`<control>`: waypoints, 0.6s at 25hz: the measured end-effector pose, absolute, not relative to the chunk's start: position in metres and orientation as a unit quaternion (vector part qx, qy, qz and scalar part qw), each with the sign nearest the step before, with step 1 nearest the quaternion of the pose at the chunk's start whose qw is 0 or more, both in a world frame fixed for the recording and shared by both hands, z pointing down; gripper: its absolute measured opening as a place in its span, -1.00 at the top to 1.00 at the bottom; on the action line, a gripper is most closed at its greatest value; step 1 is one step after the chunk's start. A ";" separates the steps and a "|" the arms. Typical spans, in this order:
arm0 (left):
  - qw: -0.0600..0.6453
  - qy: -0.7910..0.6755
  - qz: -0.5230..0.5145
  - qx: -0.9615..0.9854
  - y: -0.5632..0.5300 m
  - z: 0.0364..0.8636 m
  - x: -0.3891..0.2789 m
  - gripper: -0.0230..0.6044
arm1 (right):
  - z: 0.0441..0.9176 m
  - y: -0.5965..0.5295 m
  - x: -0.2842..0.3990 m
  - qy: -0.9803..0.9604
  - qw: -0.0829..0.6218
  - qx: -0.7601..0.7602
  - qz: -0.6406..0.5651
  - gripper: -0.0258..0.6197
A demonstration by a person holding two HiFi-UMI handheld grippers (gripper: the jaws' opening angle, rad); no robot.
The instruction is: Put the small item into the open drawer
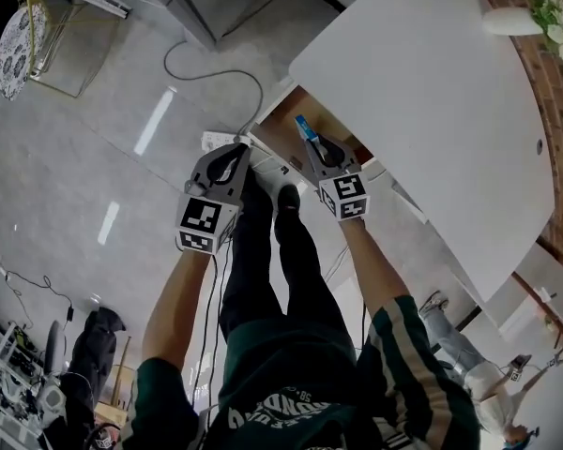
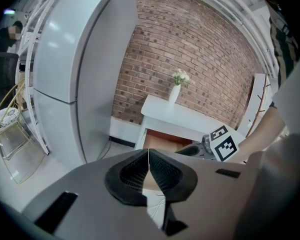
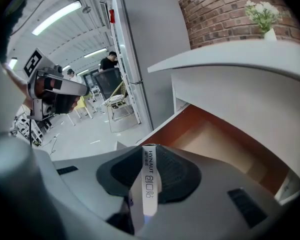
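Observation:
The small item is a thin white box with printed lettering and a blue end. My right gripper is shut on it, and in the head view that gripper holds it over the front edge of the open drawer. The drawer's brown wooden inside lies just ahead of the jaws, under the white table top. My left gripper is shut with nothing in it. It hangs to the left of the drawer, above the floor.
A white vase of flowers stands on the white table. A tall grey fridge stands left of the table against the brick wall. A power strip and cable lie on the floor. People stand in the background.

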State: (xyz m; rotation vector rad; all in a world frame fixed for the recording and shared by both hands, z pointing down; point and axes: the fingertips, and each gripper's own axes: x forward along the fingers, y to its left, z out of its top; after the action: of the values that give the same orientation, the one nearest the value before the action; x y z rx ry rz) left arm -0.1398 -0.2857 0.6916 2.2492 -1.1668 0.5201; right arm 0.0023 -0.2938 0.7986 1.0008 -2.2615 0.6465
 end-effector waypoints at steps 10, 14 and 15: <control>0.276 -0.429 0.200 0.837 -0.288 0.705 -0.136 0.86 | 0.825 -0.320 0.001 -0.847 0.254 0.381 0.272 0.60; 0.281 -0.425 0.200 0.837 -0.288 0.714 -0.131 0.86 | 0.836 -0.321 0.001 -0.846 0.242 0.377 0.288 0.61; 0.282 -0.424 0.200 0.837 -0.288 0.716 -0.130 0.86 | 0.837 -0.322 -0.001 -0.848 0.240 0.375 0.288 0.61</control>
State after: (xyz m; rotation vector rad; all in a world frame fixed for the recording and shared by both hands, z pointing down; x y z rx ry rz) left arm -0.1303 -0.2879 0.7157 2.2412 -1.1349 0.5367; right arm -0.0006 -0.3224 0.8365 1.0272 -2.3202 0.7871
